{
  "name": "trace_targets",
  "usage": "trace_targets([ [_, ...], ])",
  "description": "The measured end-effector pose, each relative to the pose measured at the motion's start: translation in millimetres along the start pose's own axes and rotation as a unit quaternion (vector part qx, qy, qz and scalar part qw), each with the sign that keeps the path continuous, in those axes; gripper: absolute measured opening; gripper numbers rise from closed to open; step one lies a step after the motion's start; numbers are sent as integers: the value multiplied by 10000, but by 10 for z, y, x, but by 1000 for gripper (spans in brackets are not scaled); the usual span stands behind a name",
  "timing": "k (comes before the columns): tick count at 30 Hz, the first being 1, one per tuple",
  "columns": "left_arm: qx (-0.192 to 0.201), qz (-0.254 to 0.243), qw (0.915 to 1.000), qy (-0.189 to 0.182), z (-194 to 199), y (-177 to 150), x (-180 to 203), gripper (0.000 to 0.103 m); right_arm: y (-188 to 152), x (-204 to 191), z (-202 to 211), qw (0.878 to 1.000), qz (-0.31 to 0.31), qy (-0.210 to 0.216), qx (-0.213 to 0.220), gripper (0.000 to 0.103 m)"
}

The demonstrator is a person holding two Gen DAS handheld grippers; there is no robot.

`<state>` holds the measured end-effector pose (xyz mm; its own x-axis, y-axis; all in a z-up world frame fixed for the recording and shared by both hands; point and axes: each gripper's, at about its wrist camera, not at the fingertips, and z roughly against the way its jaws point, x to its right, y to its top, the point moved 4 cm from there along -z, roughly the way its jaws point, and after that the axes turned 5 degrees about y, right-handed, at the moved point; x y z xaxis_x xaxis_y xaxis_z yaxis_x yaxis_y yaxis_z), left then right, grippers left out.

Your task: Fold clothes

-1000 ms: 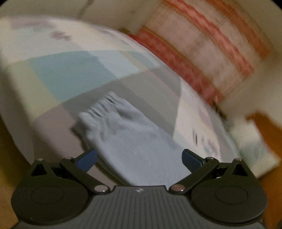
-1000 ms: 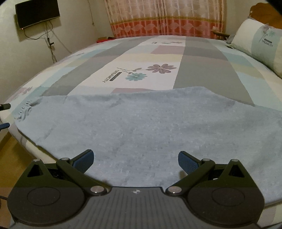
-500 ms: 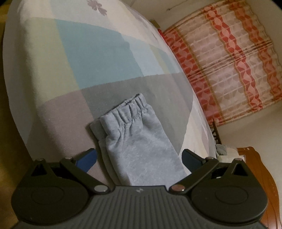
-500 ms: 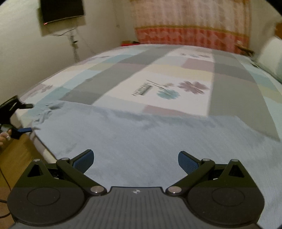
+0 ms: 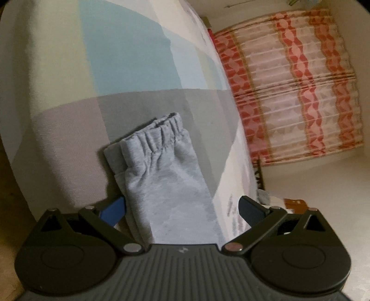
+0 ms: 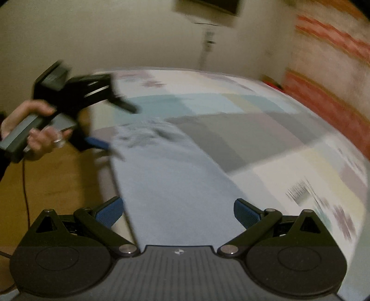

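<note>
Pale blue garment (image 5: pixel 166 185) lies flat on the bed (image 5: pixel 129 69), near its edge; patchwork bedspread of blue, grey, cream and pale green blocks. Left wrist view: elastic gathered cuff (image 5: pixel 159 134) at the far end of a narrow sleeve or leg, cloth running back toward the camera between the two fingers. Left gripper (image 5: pixel 182 207) jaws spread wide, blue pads either side of the cloth; the left pad sits just beside the fabric edge, touching or not cannot be told, the right pad well clear. Nothing pinched. Right wrist view, heavily blurred: same garment (image 6: pixel 175 185) stretches from the right gripper (image 6: pixel 178 211) away toward the bunched cuff end. Right gripper jaws likewise spread wide, cloth lying between and beneath them, not clamped. In that view a hand (image 6: pixel 34 129) with a ring holds the left gripper (image 6: pixel 104 125) at the bed's edge by the cuff, one finger above the cloth, one blue-tipped finger beside it. Wooden floor (image 6: pixel 55 180) beside the bed, a thin cable (image 6: pixel 25 185) trailing over it. Striped red and cream curtain (image 5: pixel 298 92) beyond the bed; dark screen (image 6: pixel 219 3) high on the wall, mostly cut off.
</note>
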<state>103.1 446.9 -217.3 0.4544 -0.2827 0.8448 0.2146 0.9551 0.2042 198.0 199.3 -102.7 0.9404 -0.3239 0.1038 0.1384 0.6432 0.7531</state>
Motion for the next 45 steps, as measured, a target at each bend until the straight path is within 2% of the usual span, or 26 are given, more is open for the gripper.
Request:
trace_targets([
  [6, -107, -93, 9998, -149, 22, 13, 6, 102, 308, -494, -686, 9938, 1064, 224, -224, 102],
  [10, -171, -170, 9994, -235, 63, 18, 22, 102, 409, -694, -977, 9877, 1537, 93, -271, 90],
  [12, -203, -216, 9992, -268, 80, 19, 34, 102, 434, -779, -1095, 9843, 1737, -105, -309, 83],
  [16, -275, -312, 9987, -304, 78, 33, 55, 102, 404, -901, -1209, 9828, 1788, -48, -464, 64],
  [17, -292, -333, 9986, -304, 75, 36, 57, 102, 395, -932, -1218, 9820, 1834, -47, -440, 53],
  [18, -307, -351, 9984, -308, 75, 38, 58, 102, 385, -959, -1218, 9810, 1893, -47, -415, 47],
  [19, -317, -359, 9984, -316, 79, 38, 55, 102, 375, -966, -1223, 9802, 1932, -87, -428, 34],
  [20, -324, -362, 9983, -324, 83, 38, 52, 102, 365, -973, -1229, 9793, 1970, -131, -445, 17],
  [21, -333, -364, 9982, -336, 92, 39, 45, 102, 354, -979, -1234, 9784, 2008, -174, -461, 12],
  [23, -336, -368, 9981, -355, 119, 38, 16, 102, 334, -991, -1245, 9765, 2083, -260, -493, 11],
  [29, -360, -166, 9984, -407, 115, -48, -60, 102, 461, -970, -1144, 9811, 1892, -182, -361, 9],
  [35, -395, -115, 9988, -252, -157, -2, -58, 102, 510, -963, -1064, 9848, 1707, -76, -314, 9],
  [38, -373, -130, 9992, 2, -233, 59, -12, 102, 502, -976, -1026, 9862, 1622, -11, -324, 10],
  [41, -99, -388, 9990, 177, -172, 69, 55, 101, 499, -948, -933, 9896, 1394, 127, -344, 11],
  [45, -146, -385, 9991, 137, -186, 64, 12, 100, 483, -867, -772, 9926, 1157, 165, -330, 14],
])
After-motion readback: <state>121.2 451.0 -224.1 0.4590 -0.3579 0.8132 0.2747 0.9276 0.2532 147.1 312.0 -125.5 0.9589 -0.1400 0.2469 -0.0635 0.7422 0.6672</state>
